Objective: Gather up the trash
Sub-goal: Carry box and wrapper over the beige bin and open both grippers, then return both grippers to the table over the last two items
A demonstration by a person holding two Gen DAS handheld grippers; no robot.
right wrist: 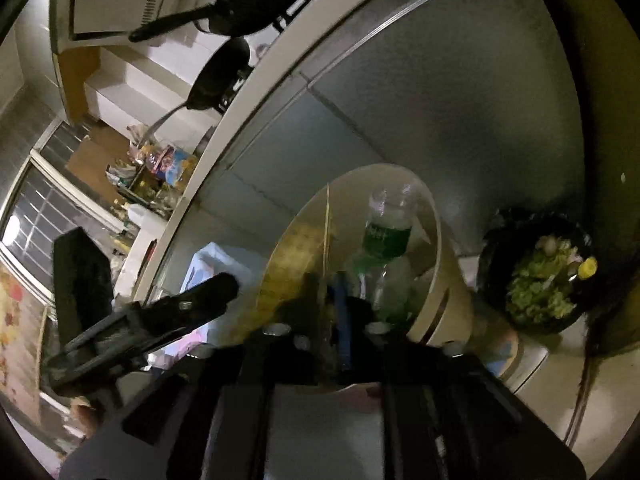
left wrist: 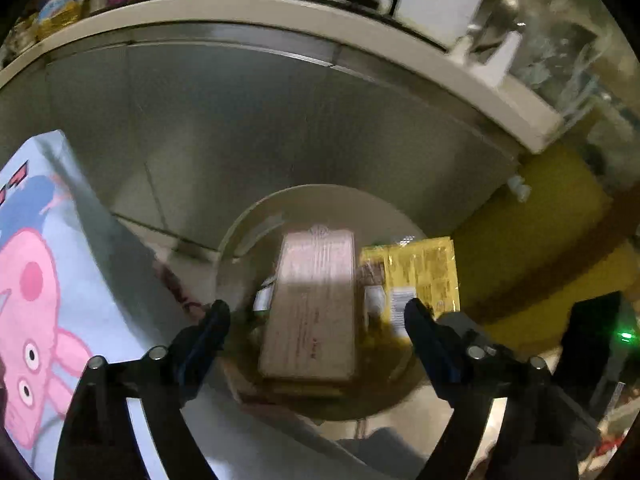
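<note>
A round cream bin [left wrist: 256,216] stands on the floor against a steel cabinet. In it lie a pale pink carton [left wrist: 312,304] and a yellow packet [left wrist: 420,272]. My left gripper [left wrist: 316,312] hangs over the bin with its jaws wide apart; the carton lies loose between them, touched by neither finger. In the right wrist view the same bin [right wrist: 434,216] holds a clear plastic bottle [right wrist: 386,236] with a green label. My right gripper [right wrist: 336,296] sits at the bin's mouth, its jaws a little apart. The bottle rests just beyond them, blurred, against the bin wall.
A light blue bag with a pink cartoon pig [left wrist: 48,280] leans left of the bin. A black bowl of green scraps [right wrist: 540,280] sits on the floor to the right. The white counter edge [left wrist: 280,12] runs above, with dark pans [right wrist: 224,76] on it.
</note>
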